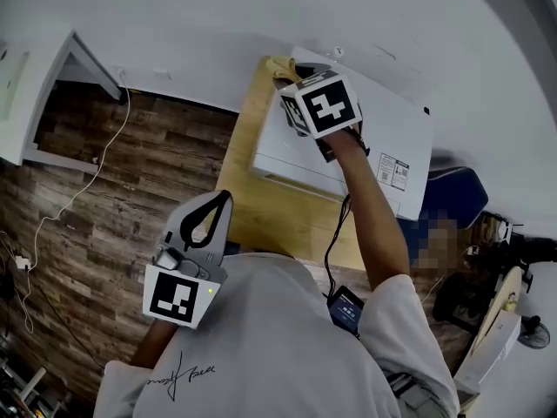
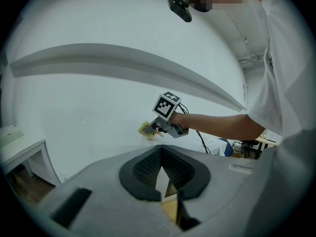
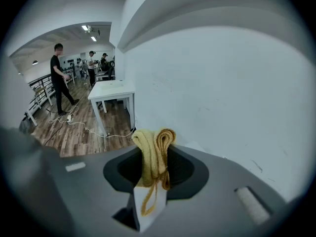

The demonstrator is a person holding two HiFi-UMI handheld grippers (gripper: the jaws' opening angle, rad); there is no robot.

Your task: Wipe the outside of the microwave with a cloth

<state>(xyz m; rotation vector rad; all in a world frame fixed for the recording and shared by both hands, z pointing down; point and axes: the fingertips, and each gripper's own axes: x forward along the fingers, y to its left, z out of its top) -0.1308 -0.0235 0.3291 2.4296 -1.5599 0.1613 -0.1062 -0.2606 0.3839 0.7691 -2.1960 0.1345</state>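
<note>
- Wall (image 1: 174, 16): plain matt white, directly behind the microwave (image 1: 396, 120).
- Floor (image 1: 130, 181): dark wood-grain planks, left of the microwave.
- Desk (image 1: 261, 216): smooth, pale yellow wooden top. The microwave stands at its far end.
- Microwave: white rectangular box with a smooth casing. We note a small printed label (image 1: 393, 172) near its right end. The forearm (image 1: 374, 225) crosses its top and hides a strip of it.
- White table (image 1: 35, 103): flat top on thin legs, well to the left of the microwave. Only the right gripper view shows people (image 3: 58, 78) standing beyond it.
- Blue chair (image 1: 452, 194): padded, just right of the microwave.
- Left claw (image 1: 224, 200): grey shell with dark ribbed pads. We read the tips as pressed together with nothing between them. It is held well apart from the microwave, on its near side.
- Right claw (image 1: 294, 81): grey shell, clenched on the cloth (image 3: 153, 152) at the microwave's far left corner.
- Cloth: yellow, soft, bunched into rolled folds with a loose strand hanging. The head view shows only a corner of it past the marker cube.
- Cable (image 1: 78, 198): thin and white, snaking over the floor left of the microwave.
</note>
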